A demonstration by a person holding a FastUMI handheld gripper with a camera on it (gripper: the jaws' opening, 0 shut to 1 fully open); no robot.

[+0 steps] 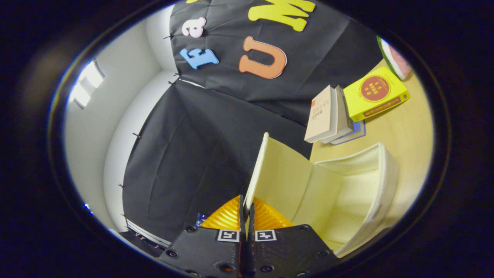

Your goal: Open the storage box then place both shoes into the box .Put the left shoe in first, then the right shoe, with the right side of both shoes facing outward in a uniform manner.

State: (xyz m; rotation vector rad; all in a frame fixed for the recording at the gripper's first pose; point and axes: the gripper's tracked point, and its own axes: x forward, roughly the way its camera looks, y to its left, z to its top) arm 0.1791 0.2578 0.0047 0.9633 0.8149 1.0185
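Observation:
The cream storage box (372, 181) lies on the wooden table (407, 127), seen tilted in this view. Its lid (283, 173) is swung up and stands away from the box body, so the pale inside shows with nothing in it. My gripper (247, 206) is shut on the lid's free edge, with the thin rim pinched between the two fingers. The box body sits beyond the fingers and off to one side of them.
Past the box, a stack of books (328, 116) and a yellow book (376, 94) rest on the table near the black cloth wall. A watermelon-slice shape (393, 58) lies further along the table. White wall shows beside the cloth.

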